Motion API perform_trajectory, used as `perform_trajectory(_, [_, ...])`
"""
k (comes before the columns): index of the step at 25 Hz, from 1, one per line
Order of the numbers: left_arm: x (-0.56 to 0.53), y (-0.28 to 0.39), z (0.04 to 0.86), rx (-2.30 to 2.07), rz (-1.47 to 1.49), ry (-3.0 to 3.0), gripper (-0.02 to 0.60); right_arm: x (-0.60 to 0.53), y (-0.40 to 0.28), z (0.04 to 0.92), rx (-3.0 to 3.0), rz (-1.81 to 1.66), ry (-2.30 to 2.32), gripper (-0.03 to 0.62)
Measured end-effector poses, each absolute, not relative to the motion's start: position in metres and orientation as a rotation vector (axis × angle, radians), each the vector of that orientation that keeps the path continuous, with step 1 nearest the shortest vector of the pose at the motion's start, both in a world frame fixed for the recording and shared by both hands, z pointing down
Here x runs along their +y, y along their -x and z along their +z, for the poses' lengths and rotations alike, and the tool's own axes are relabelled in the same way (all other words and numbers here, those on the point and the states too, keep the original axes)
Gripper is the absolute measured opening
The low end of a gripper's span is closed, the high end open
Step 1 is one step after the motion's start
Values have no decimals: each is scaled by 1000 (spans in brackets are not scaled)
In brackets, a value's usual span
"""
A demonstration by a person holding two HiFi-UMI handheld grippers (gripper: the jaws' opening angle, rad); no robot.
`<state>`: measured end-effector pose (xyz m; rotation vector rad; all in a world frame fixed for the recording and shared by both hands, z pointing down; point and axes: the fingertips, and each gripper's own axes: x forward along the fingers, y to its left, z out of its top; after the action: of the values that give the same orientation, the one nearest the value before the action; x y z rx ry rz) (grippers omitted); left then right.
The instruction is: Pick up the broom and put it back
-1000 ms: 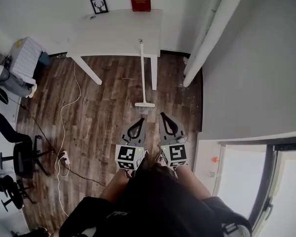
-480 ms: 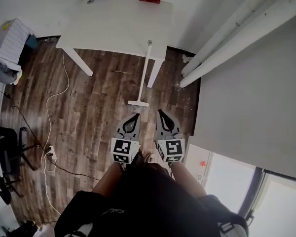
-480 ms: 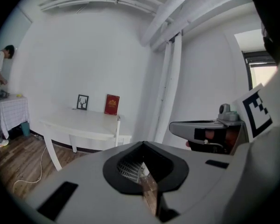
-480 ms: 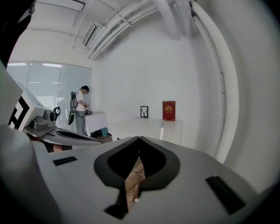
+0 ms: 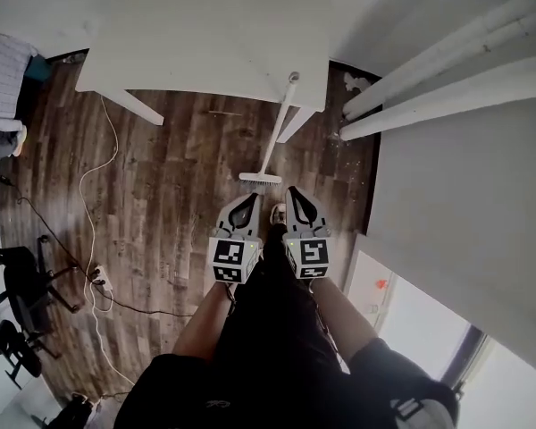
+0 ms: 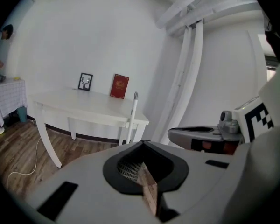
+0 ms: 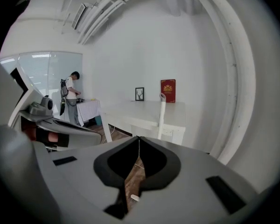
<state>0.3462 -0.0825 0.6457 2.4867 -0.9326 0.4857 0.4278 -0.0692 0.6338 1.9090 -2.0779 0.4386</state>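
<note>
Over wood floor [image 5: 161,177], left claw [image 5: 249,198] and right claw [image 5: 293,191], both closed, tilt toward broom [image 5: 277,132].

floor [image 5: 179,172] open before broom [image 5: 277,129], table [image 5: 205,34] behind

I stand on a dark wood-plank floor [image 5: 179,195] facing a white surface [image 5: 205,25] against a white wall [image 6: 74,41], with white pipes [image 5: 447,52] beside it and a black chair [image 5: 22,284] well apart.

The broom [image 5: 275,137] leans against the counter's [image 5: 214,34] near edge, its head on the floor [image 5: 179,195]. The left gripper [image 5: 248,199] and right gripper [image 5: 294,193] sit side by side just before that head. A cable [image 5: 81,175] trails over the floor at left.
</note>
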Motion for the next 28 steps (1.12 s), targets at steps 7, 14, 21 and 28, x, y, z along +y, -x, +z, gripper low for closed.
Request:
perform_trajectory(7, [-114, -352, 713, -964, 594, -2389, 0, -148, -461, 748, -1963, 599, -1912, 155])
perform_trajectory(14, [-116, -331, 741, -989, 666, -2316, 0, -201, -474, 831, -1895, 694, -1942, 170])
perform_trajectory(21, [-112, -320, 751, -997, 703, -2293, 0, -230, -481, 856, -1921, 680, -2004, 170])
perform_trajectory(28, [-118, -316, 739, -1017, 705, -2312, 0, -242, -478, 863, -1953, 630, -2010, 89])
